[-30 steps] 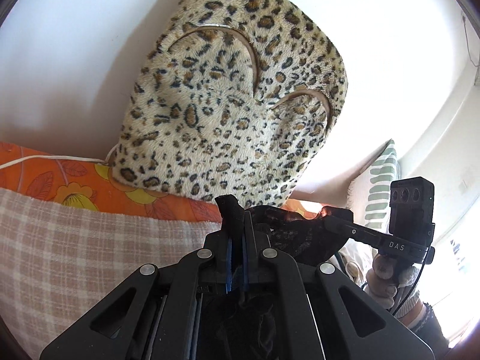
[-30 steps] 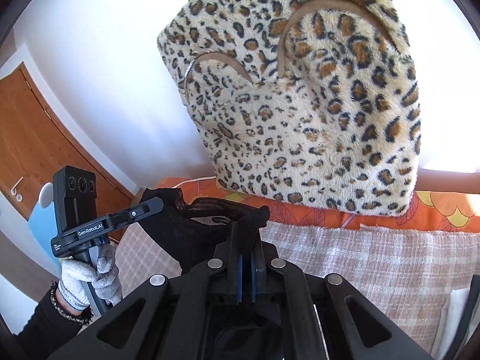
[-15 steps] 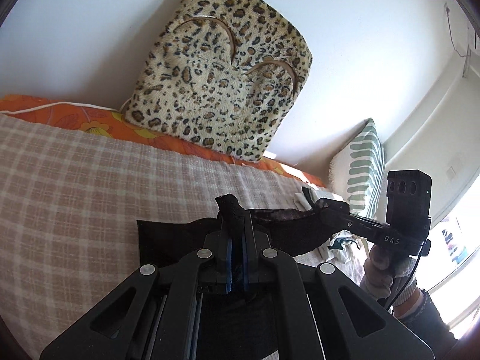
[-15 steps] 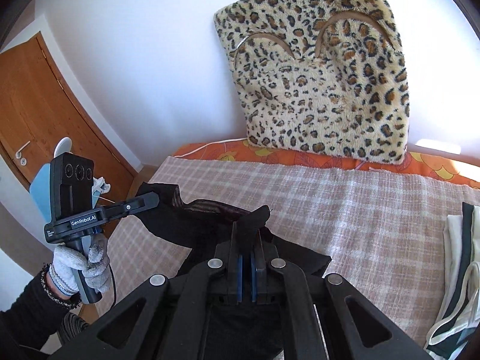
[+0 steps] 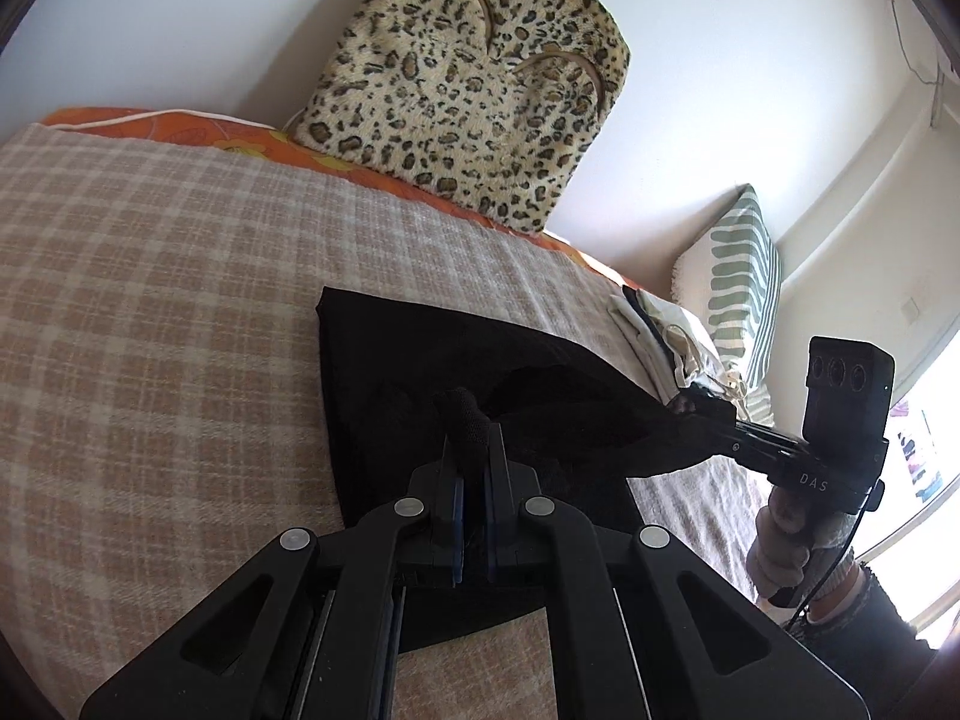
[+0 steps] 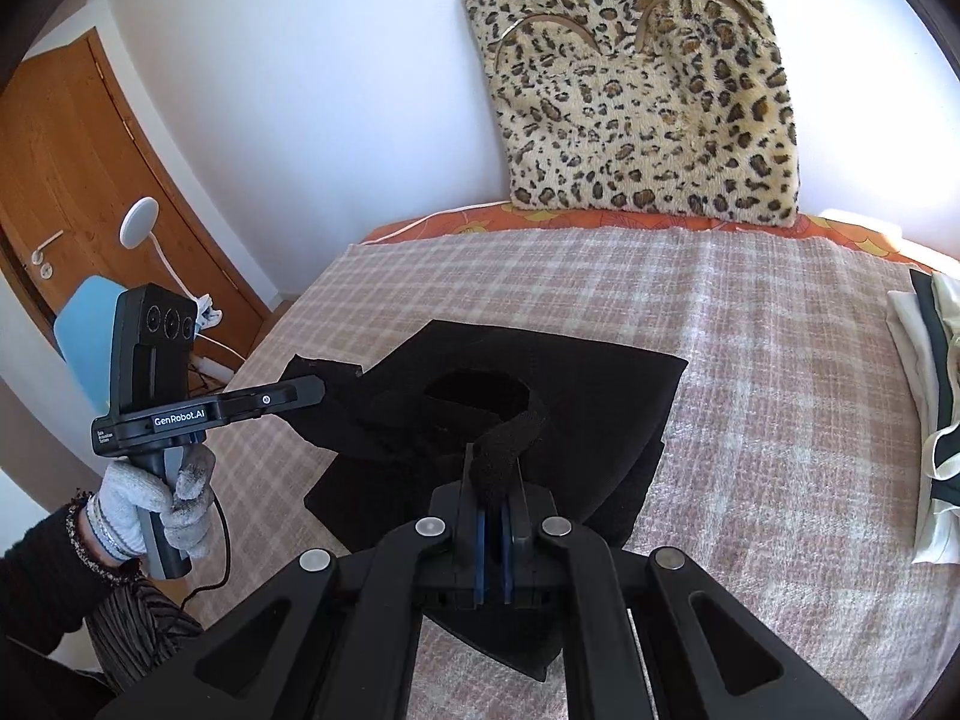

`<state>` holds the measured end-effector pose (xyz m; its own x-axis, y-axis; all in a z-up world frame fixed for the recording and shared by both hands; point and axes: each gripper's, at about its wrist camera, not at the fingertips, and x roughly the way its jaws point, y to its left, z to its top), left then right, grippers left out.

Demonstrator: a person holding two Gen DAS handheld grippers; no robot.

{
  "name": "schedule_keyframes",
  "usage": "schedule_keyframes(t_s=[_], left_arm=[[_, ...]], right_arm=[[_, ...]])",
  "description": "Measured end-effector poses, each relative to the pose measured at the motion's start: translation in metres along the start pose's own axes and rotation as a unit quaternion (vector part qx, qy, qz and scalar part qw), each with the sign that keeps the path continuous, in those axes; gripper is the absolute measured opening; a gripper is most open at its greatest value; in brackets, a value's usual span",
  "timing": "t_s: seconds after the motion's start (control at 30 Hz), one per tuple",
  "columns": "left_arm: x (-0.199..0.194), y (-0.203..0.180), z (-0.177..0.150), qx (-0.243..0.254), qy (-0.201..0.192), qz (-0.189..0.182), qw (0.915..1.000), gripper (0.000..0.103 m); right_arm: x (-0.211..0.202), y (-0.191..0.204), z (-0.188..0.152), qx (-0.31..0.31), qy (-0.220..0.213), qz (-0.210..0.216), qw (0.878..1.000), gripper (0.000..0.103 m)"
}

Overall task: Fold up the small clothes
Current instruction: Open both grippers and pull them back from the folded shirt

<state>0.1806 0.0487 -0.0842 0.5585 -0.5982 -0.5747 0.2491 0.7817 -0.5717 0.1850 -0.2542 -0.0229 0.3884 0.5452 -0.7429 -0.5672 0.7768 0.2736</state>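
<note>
The black garment [image 6: 558, 384] lies partly spread on the checked blanket [image 6: 780, 360], in front of the leopard cushion [image 6: 642, 90] (propped against the wall). The left gripper [image 5: 472, 420] and right gripper [image 6: 495, 468] each pinch a raised edge of it, jaws closed on cloth.

Open plaid blanket [image 6: 750, 360] left & ahead; folded pile [image 6: 927, 396] blocks rt, leopard cushion [image 6: 648, 90] at back.

I count my two grippers, left [image 5: 473, 438] and right [image 6: 493, 480], one black garment [image 6: 600, 396], one plaid blanket [image 6: 750, 360], one leopard cushion [image 6: 648, 90], one striped pillow [image 5: 741, 276], one pile of light clothes [image 6: 927, 396] and one wooden door [image 6: 66, 180].
</note>
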Motion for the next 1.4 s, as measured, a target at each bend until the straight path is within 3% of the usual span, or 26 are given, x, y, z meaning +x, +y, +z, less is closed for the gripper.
schedule_keyframes(t_s=[0.37,0.57,0.63,0.7,0.77,0.87,1.1,1.23,1.37,1.4], left_arm=[[-0.008,-0.01,-0.025,0.089,0.002,0.015,0.9959,0.005],[-0.02,-0.02,-0.047,0.181,0.035,0.026,0.9824,0.007],[-0.025,-0.026,-0.056,0.215,0.047,0.033,0.9749,0.007],[-0.03,-0.03,-0.065,0.249,0.06,0.042,0.9659,0.007],[-0.034,-0.033,-0.073,0.272,0.073,0.046,0.9584,0.008],[-0.045,-0.031,-0.075,0.271,0.071,0.034,0.9594,0.008],[-0.054,-0.031,-0.048,0.211,0.012,0.001,0.9774,0.01],[-0.022,-0.049,-0.046,0.24,0.03,0.02,0.97,0.012],[0.011,-0.064,-0.059,0.258,0.063,0.017,0.9641,0.012],[0.016,-0.07,-0.066,0.274,0.069,0.02,0.9589,0.012]], right_arm=[[0.0,-0.006,-0.04,-0.048,-0.008,-0.032,0.998,0.003],[-0.009,0.006,-0.057,-0.119,0.001,-0.055,0.991,0.005],[-0.012,0.012,-0.061,-0.142,0.007,-0.067,0.988,0.014],[-0.017,0.017,-0.066,-0.159,0.014,-0.072,0.984,0.035],[-0.026,0.021,-0.07,-0.169,0.011,-0.064,0.984,0.035],[-0.043,0.022,-0.072,-0.156,0.0,-0.019,0.988,0.032],[-0.03,-0.004,-0.057,-0.053,-0.008,-0.019,0.998,0.035],[-0.01,-0.002,-0.053,-0.04,0.002,-0.011,0.999,0.035],[0.008,0.025,-0.059,-0.097,0.024,-0.008,0.995,0.033],[0.01,0.032,-0.062,-0.11,0.029,-0.001,0.993,0.033]])
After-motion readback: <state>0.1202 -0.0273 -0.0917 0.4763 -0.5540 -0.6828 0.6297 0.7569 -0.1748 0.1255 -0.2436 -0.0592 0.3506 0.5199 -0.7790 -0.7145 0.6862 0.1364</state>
